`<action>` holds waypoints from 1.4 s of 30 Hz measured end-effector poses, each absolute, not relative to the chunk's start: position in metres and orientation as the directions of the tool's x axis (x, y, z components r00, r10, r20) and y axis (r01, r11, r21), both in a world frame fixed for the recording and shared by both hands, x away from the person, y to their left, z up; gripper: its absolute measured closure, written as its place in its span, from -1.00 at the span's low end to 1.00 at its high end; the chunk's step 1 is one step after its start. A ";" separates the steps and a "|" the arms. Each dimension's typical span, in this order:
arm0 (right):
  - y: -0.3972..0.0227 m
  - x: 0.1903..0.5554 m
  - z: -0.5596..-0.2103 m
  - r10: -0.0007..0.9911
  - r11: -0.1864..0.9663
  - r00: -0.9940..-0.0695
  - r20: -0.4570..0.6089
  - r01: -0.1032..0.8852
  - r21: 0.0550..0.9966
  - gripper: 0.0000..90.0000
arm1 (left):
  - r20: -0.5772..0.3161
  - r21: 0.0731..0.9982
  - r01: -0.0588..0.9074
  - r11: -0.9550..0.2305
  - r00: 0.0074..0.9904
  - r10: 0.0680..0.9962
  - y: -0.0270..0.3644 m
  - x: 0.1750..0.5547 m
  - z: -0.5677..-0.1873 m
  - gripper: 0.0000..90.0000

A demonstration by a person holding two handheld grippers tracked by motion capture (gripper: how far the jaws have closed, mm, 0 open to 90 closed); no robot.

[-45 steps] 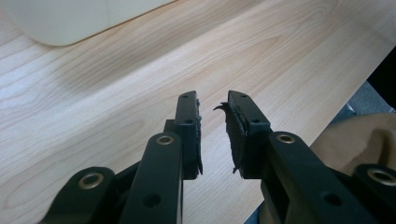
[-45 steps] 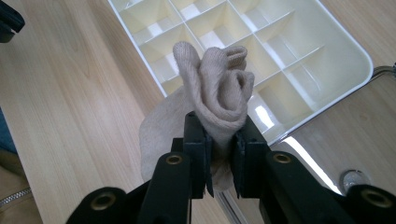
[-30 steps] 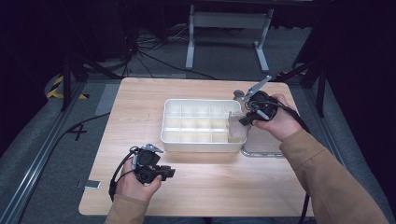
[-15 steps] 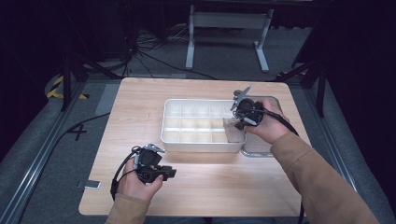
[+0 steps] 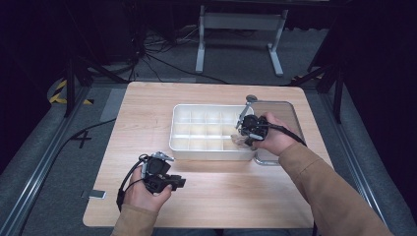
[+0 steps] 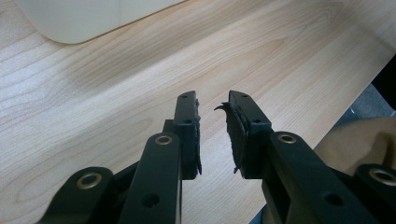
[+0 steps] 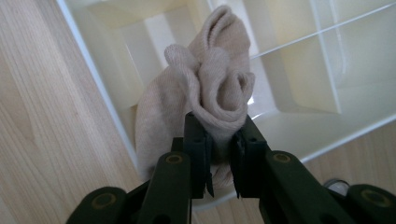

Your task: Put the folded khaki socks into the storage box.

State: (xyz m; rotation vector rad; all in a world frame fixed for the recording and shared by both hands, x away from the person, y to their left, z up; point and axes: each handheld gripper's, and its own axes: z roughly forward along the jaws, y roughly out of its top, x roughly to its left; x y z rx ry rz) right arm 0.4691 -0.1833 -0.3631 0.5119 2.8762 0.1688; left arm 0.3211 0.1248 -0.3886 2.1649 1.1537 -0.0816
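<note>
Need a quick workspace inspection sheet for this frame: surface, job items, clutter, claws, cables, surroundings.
Surface: wooden table, bare wood around the items.
Job's things: beige sock over a corner cell of the white divided tray; metal tray beside it.
Clutter: nothing seen.
Grippers: right claw shut on the sock; left claw open, holding nothing, above bare wood.
Cables: black cable loops off the left claw.
Surroundings: dark floor, metal stand beyond the table.
</note>
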 end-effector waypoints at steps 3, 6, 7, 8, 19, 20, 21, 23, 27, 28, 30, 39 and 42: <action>-0.182 0.470 -0.371 0.355 0.933 -0.918 -0.179 0.336 0.129 0.74 | -0.352 0.530 0.757 -0.382 0.606 0.713 0.125 0.321 -0.389 0.64; -0.181 0.472 -0.377 0.355 0.934 -0.920 -0.165 0.343 0.097 0.74 | -0.353 0.529 0.758 -0.383 0.607 0.712 0.124 0.321 -0.389 0.64; -0.181 0.472 -0.380 0.355 0.934 -0.921 -0.162 0.344 0.093 0.74 | -0.354 0.529 0.757 -0.383 0.607 0.712 0.124 0.321 -0.389 0.64; -0.181 0.473 -0.382 0.352 0.936 -0.922 -0.160 0.343 0.083 0.74 | -0.353 0.529 0.757 -0.384 0.607 0.712 0.124 0.321 -0.389 0.64; -0.176 0.478 -0.397 0.353 0.936 -0.922 -0.159 0.350 0.047 0.73 | -0.354 0.527 0.758 -0.385 0.607 0.711 0.124 0.321 -0.389 0.64; -0.177 0.478 -0.398 0.357 0.934 -0.921 -0.154 0.354 0.045 0.73 | -0.354 0.527 0.758 -0.384 0.607 0.711 0.124 0.321 -0.389 0.64; -0.177 0.479 -0.399 0.364 0.931 -0.919 -0.152 0.361 0.045 0.73 | -0.354 0.527 0.758 -0.385 0.608 0.711 0.124 0.321 -0.389 0.64; -0.177 0.481 -0.402 0.370 0.929 -0.918 -0.143 0.368 0.046 0.73 | -0.352 0.529 0.755 -0.387 0.610 0.710 0.124 0.321 -0.389 0.64; -0.180 0.485 -0.403 0.406 0.914 -0.908 -0.109 0.402 0.059 0.72 | -0.350 0.529 0.754 -0.390 0.612 0.709 0.123 0.321 -0.389 0.64; -0.180 0.485 -0.403 0.406 0.914 -0.908 -0.109 0.402 0.059 0.72 | -0.350 0.529 0.754 -0.390 0.612 0.709 0.123 0.321 -0.389 0.63; -0.182 0.486 -0.403 0.419 0.908 -0.902 -0.099 0.414 0.070 0.70 | -0.353 0.526 0.756 -0.390 0.611 0.708 0.124 0.321 -0.389 0.63; -0.189 0.482 -0.382 0.478 0.875 -0.875 -0.078 0.467 0.127 0.39 | -0.359 0.523 0.759 -0.387 0.608 0.708 0.123 0.322 -0.390 0.63; -0.189 0.480 -0.361 0.486 0.867 -0.871 -0.078 0.469 0.169 0.36 | -0.356 0.522 0.757 -0.393 0.613 0.706 0.122 0.322 -0.390 0.63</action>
